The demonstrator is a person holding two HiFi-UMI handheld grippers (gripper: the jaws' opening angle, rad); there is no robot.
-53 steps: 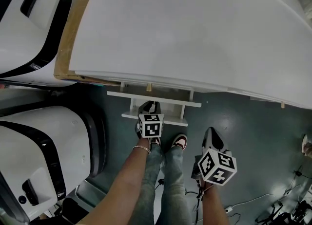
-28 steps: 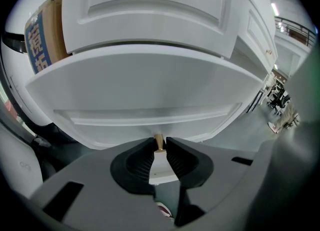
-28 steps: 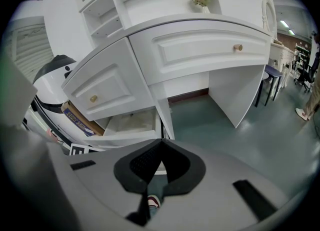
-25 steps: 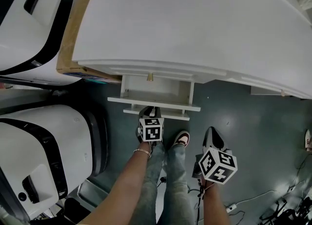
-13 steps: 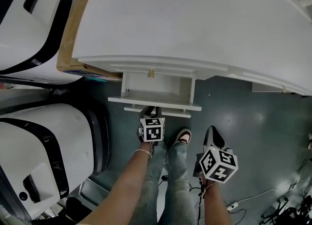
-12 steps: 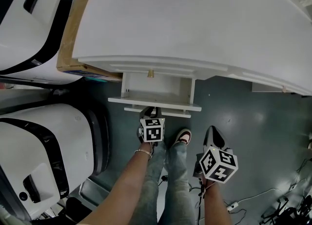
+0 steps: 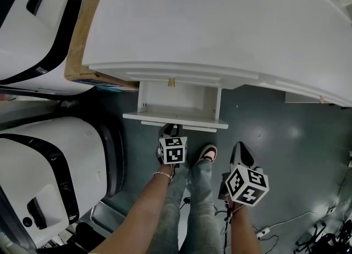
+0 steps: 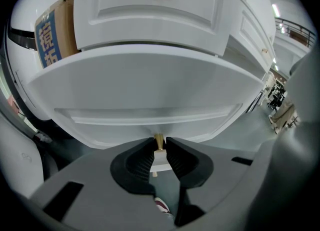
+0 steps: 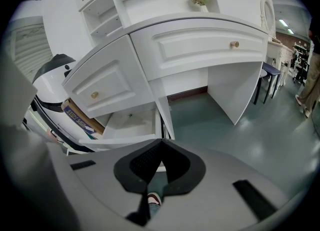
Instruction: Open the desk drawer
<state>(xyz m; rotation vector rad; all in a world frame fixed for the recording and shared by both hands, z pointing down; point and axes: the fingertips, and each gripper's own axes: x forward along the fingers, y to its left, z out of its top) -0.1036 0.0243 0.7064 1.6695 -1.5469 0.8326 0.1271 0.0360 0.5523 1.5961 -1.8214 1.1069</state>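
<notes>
Head view: the drawer (image 7: 177,106) is standing further out from under the counter (image 7: 220,27) than a second ago, at 12 o'clock from the left gripper (image 7: 174,128), so the opening looks to be nearing completion.

Left gripper view: its jaws are clamping the drawer's brass knob (image 8: 158,141).

Right gripper view: the right gripper (image 9: 160,157) is idling, jaws together and empty.

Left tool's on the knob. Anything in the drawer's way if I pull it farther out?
Only the person's own legs and shoe, standing close behind the left tool in the path of the drawer; nothing else shows there. Stepping back is probably needed.
</notes>
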